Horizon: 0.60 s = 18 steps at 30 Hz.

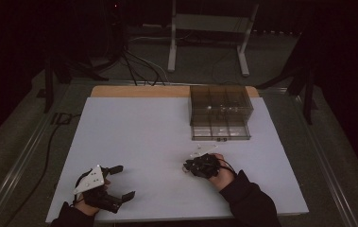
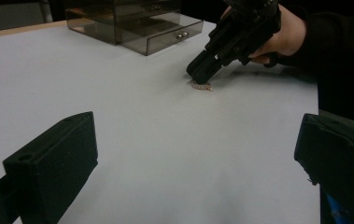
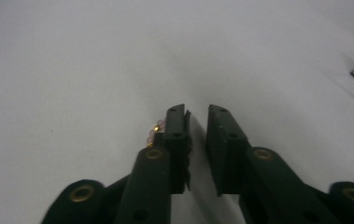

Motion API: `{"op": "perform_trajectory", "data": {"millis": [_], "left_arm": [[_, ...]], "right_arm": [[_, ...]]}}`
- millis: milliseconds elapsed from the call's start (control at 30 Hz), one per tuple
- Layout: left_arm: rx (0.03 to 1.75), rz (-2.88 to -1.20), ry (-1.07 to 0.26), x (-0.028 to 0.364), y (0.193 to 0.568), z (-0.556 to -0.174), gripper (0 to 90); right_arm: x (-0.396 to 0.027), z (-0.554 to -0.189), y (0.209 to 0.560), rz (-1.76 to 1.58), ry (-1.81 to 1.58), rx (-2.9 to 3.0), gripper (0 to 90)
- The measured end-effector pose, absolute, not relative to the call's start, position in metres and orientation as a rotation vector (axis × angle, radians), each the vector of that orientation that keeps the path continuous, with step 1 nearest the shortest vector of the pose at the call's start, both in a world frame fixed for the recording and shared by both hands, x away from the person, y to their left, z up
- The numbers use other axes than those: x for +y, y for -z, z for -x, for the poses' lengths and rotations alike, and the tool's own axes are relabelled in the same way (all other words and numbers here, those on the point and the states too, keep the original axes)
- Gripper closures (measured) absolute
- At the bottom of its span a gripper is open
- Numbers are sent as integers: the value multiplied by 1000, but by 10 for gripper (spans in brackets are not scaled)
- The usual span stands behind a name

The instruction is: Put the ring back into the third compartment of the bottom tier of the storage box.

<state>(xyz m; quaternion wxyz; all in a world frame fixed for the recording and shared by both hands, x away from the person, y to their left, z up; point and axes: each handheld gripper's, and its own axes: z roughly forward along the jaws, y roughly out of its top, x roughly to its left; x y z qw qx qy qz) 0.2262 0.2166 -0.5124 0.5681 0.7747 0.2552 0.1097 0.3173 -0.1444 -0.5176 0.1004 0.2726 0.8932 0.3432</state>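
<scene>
A small pinkish beaded piece with gold bits (image 2: 201, 86) lies on the white sheet (image 1: 143, 137). My right gripper (image 1: 186, 166) points down at it, tips right over it (image 2: 199, 72). In the right gripper view the jaws (image 3: 196, 112) stand a narrow gap apart with bare sheet between them, and the beads (image 3: 153, 133) sit just outside the left jaw. My left gripper (image 1: 125, 181) rests near the front left of the sheet, wide open and holding nothing (image 2: 195, 140).
A smoky clear drawer box (image 1: 220, 111) stands at the back right of the sheet, its bottom drawer (image 2: 174, 35) pulled out a little. A wooden table edge (image 1: 139, 91) shows behind the sheet. Stands and cables lie on the floor beyond.
</scene>
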Motion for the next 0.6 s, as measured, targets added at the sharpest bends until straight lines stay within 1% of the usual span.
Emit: {"op": "perform_trajectory", "data": {"millis": [33,67,267,600], "left_arm": [[598,-1825,-258,217,513,-226,5],[598,-1827,-258,216,513,-226,5],[597,-1828,-258,216,513,-226,5],[600,-1824,-253,217,513,-227,5]], "right_arm": [[-143,-317,517,-797,-1011,2647,851],[-142,-316,517,-788,-1001,2652,854],[-144,-322,516,-828,-1009,2688,862],[-143,-321,513,-850,-1014,2668,866]]}}
